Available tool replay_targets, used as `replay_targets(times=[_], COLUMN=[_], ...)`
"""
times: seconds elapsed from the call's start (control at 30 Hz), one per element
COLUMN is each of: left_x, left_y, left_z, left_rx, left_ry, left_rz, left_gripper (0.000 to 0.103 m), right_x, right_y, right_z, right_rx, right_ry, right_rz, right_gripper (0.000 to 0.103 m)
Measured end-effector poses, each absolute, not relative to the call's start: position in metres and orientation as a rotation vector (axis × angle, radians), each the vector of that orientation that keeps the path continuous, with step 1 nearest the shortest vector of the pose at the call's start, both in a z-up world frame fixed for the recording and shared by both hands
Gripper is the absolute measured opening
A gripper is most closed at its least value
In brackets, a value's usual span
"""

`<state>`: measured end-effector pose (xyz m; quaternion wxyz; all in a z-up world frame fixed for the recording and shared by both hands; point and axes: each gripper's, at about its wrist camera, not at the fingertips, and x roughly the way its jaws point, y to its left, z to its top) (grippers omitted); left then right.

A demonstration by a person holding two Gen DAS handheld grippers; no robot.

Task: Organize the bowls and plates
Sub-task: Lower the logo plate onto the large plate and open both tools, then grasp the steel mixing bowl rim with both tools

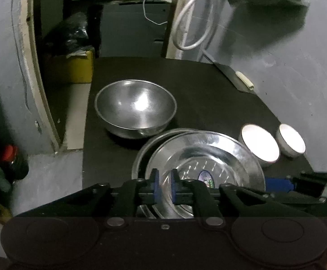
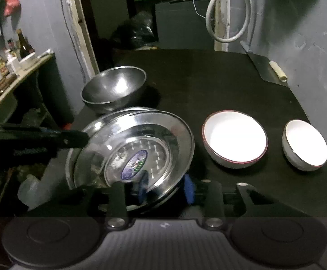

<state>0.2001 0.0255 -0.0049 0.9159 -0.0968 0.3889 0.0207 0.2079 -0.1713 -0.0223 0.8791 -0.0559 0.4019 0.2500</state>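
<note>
5 dishes stand on the black desk [image 1: 208, 85]. Far left and furthest back is a deep steel bowl [image 1: 135, 110], upright, its inside showing only bare metal and glare. Just beside it, nearer, lie 2 steel plates: the lower plate [image 1: 140, 153] is flat on the desk, and the top plate [image 2: 138, 148], with an oval sticker at its middle, tilts above it with its left side raised. The left tool [image 1: 165, 176] is nearly closed, its blue pads pinching the top plate's left rim. The right tool [image 2: 165, 190] is partly open: its pads stand wider apart than the top plate's near rim, which passes between them. Right of the plates sit the larger white bowl [image 2: 235, 142] and then the smaller white bowl [image 2: 305, 145], apart from each other; glare whites out both insides, so I cannot tell their contents. A cleaver [image 2: 264, 67] leans at the desk's far right edge by the wall.

Only the right wrist view shows the red line around the larger white bowl's rim and a side ledge [image 2: 28, 67] crowded with bottles. Only the left wrist view shows a yellow box [image 1: 80, 67] on the floor.
</note>
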Motion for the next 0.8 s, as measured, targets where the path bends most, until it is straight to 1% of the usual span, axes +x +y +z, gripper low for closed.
replay_targets(times=[0.03, 0.07, 0.1, 0.2, 0.23, 0.27, 0.3, 0.33, 0.37, 0.4, 0.43, 0.47, 0.5, 0.57, 0.8], left_x=[0.199, 0.198, 0.196, 0.189, 0.187, 0.186, 0.184, 0.183, 0.182, 0.180, 0.179, 0.178, 0.177, 0.177, 0.183], left_y=[0.028, 0.030, 0.033, 0.044, 0.047, 0.050, 0.053, 0.056, 0.060, 0.064, 0.067, 0.071, 0.074, 0.082, 0.108], left_z=[-0.003, -0.002, -0.001, 0.002, 0.002, 0.002, 0.002, 0.003, 0.004, 0.005, 0.006, 0.006, 0.006, 0.004, -0.004], left_rx=[-0.202, -0.205, -0.211, -0.241, -0.252, -0.258, -0.265, -0.273, -0.280, -0.287, -0.295, -0.303, -0.311, -0.324, -0.368], left_ry=[0.796, 0.791, 0.787, 0.770, 0.764, 0.761, 0.755, 0.747, 0.738, 0.727, 0.717, 0.710, 0.705, 0.704, 0.741], left_rz=[0.049, 0.057, 0.065, 0.104, 0.120, 0.132, 0.149, 0.166, 0.180, 0.197, 0.217, 0.232, 0.245, 0.275, 0.348], left_gripper=[0.017, 0.022, 0.026, 0.052, 0.055, 0.062, 0.072, 0.078, 0.086, 0.092, 0.094, 0.100, 0.102, 0.102, 0.102], right_x=[0.208, 0.207, 0.206, 0.205, 0.204, 0.204, 0.203, 0.202, 0.201, 0.200, 0.199, 0.198, 0.196, 0.192, 0.188], right_y=[-0.172, -0.172, -0.173, -0.172, -0.171, -0.170, -0.169, -0.169, -0.168, -0.169, -0.169, -0.170, -0.171, -0.173, -0.176], right_z=[-0.023, -0.023, -0.023, -0.022, -0.022, -0.021, -0.021, -0.020, -0.019, -0.019, -0.018, -0.017, -0.016, -0.014, -0.005], right_rx=[-0.109, -0.104, -0.096, -0.087, -0.087, -0.087, -0.088, -0.088, -0.086, -0.081, -0.076, -0.072, -0.069, -0.063, -0.074], right_ry=[0.841, 0.839, 0.836, 0.834, 0.833, 0.829, 0.828, 0.826, 0.823, 0.819, 0.816, 0.815, 0.812, 0.804, 0.725], right_rz=[0.518, 0.514, 0.514, 0.523, 0.525, 0.526, 0.527, 0.526, 0.523, 0.519, 0.518, 0.518, 0.516, 0.512, 0.477], right_gripper=[0.050, 0.059, 0.061, 0.069, 0.073, 0.075, 0.077, 0.082, 0.086, 0.087, 0.090, 0.093, 0.095, 0.102, 0.103])
